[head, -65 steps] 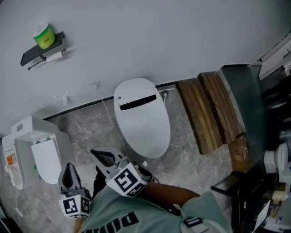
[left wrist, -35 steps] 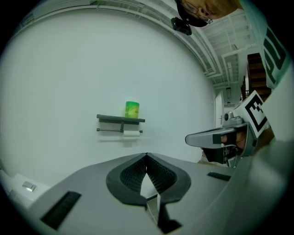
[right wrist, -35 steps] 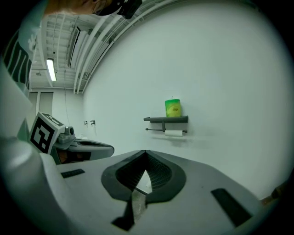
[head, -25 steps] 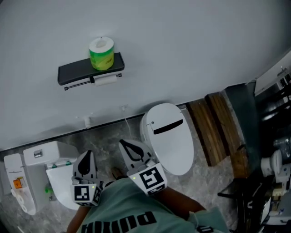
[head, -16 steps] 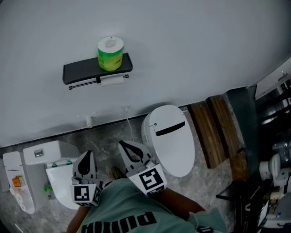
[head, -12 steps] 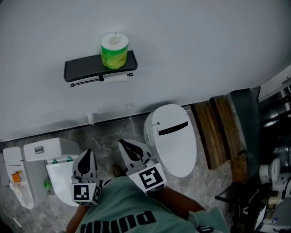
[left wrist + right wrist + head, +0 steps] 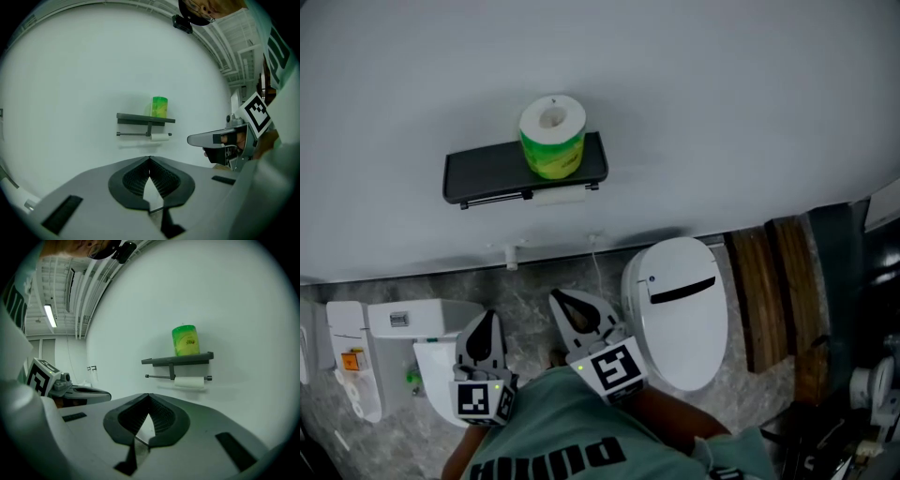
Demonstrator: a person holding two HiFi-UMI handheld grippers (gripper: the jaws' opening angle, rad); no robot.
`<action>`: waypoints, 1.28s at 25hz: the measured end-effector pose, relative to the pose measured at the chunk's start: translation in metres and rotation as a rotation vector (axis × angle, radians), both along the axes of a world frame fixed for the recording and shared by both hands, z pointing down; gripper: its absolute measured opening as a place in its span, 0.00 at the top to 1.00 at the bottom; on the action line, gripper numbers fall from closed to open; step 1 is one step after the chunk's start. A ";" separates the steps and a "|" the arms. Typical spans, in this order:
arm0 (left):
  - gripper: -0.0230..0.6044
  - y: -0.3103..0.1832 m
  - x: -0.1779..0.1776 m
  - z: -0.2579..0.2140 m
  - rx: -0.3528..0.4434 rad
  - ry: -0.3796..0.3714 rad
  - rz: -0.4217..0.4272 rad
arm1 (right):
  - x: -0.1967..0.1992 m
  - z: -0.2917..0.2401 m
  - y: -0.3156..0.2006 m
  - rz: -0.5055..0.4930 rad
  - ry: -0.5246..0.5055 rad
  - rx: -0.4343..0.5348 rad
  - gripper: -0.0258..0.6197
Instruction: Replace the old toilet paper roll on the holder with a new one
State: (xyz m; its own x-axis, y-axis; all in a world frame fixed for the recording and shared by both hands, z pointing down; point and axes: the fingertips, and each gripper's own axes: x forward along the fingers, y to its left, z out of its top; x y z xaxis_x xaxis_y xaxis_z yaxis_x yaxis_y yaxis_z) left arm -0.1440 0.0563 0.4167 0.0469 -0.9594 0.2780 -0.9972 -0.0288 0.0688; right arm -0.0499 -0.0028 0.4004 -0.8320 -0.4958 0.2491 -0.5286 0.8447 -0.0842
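A black wall shelf (image 7: pixel 487 172) carries the new roll in a green wrapper (image 7: pixel 553 137), standing upright. Under the shelf, a thin bar holds the small old white roll (image 7: pixel 560 196). My left gripper (image 7: pixel 485 323) and right gripper (image 7: pixel 567 302) are side by side low in the head view, well short of the wall, both shut with nothing in them. The left gripper view has the shelf (image 7: pixel 136 119), green roll (image 7: pixel 159 107) and old roll (image 7: pixel 160 137) ahead of my shut left gripper (image 7: pixel 149 159). The right gripper view shows the green roll (image 7: pixel 185 340) and old roll (image 7: pixel 189 382) beyond my shut right gripper (image 7: pixel 149 396).
A white toilet with its lid down (image 7: pixel 684 305) stands on the floor to the right of the grippers. A second white fixture (image 7: pixel 417 328) sits to the left. Wooden slats (image 7: pixel 769 291) lie by the wall at right, with a dark unit beyond.
The shelf and rolls have come lower and to the right in the head view and look larger. Both grippers stay shut and keep their place low in the picture.
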 end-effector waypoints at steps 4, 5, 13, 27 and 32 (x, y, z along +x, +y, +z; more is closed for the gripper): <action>0.96 -0.024 0.000 0.001 -0.012 -0.006 -0.011 | 0.000 0.003 -0.027 0.005 -0.032 -0.036 0.96; 0.96 -0.030 0.000 0.000 -0.019 -0.014 -0.013 | 0.000 0.002 -0.033 0.005 -0.043 -0.047 0.96; 0.96 -0.074 -0.005 0.004 -0.057 -0.058 -0.020 | -0.003 0.007 -0.083 0.007 -0.136 -0.132 0.96; 0.96 -0.121 0.009 0.032 -0.128 0.061 0.012 | -0.012 0.026 -0.122 -0.111 -0.260 -0.319 0.95; 0.96 -0.131 0.008 0.033 -0.122 0.057 -0.006 | -0.015 0.033 -0.132 -0.118 -0.321 -0.382 0.95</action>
State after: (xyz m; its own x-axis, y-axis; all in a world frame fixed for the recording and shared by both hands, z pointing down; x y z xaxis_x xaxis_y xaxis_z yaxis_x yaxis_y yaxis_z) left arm -0.1364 -0.0744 0.4494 0.0605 -0.9188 0.3901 -0.9917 -0.0109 0.1279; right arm -0.0648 -0.1347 0.4338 -0.9411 -0.3174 0.1168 -0.3283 0.7741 -0.5413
